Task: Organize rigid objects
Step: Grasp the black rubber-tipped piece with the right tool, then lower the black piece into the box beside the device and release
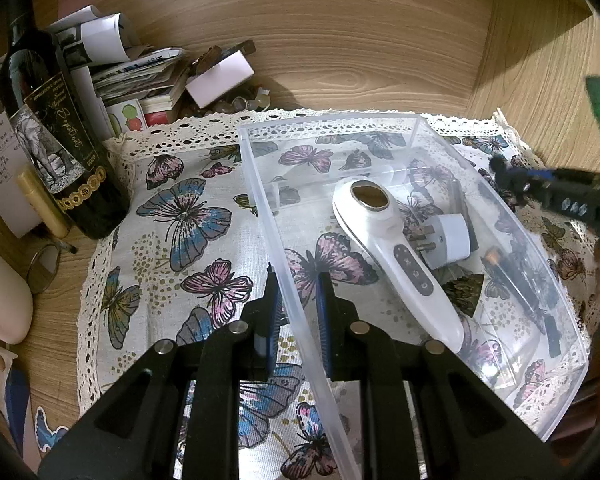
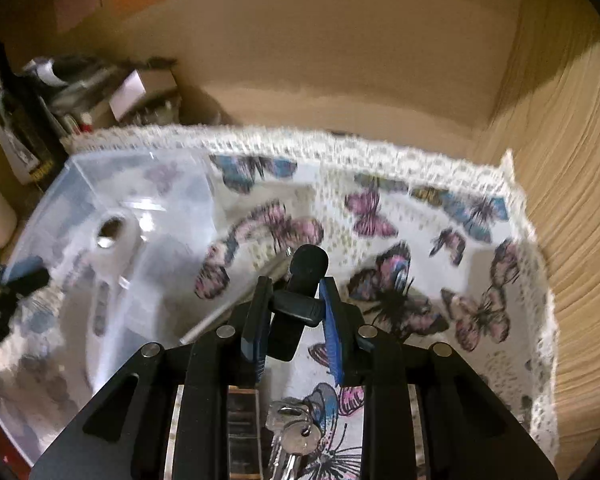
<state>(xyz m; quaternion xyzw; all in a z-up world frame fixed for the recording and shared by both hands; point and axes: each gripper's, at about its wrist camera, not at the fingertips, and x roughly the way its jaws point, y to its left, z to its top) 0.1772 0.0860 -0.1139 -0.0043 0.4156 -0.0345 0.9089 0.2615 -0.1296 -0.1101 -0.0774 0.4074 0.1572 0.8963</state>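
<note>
A clear plastic bin (image 1: 260,184) sits on a butterfly-print cloth (image 1: 180,248). Inside lie a white handheld device (image 1: 396,248), a white plug adapter (image 1: 448,240) and a dark item at its right end. My left gripper (image 1: 296,280) is shut on the bin's left wall, one finger on each side. My right gripper (image 2: 294,304) is shut on a black key fob (image 2: 300,300), held above the cloth (image 2: 420,240) just right of the bin (image 2: 60,200). Silver keys (image 2: 296,428) hang below it. The right gripper also shows in the left wrist view (image 1: 512,180).
A dark wine bottle (image 1: 56,140) stands at the left beside papers, cards and small clutter (image 1: 160,76). A cream cylinder (image 1: 40,200) and a metal ring (image 1: 44,268) lie near it. Wooden walls close the back and right.
</note>
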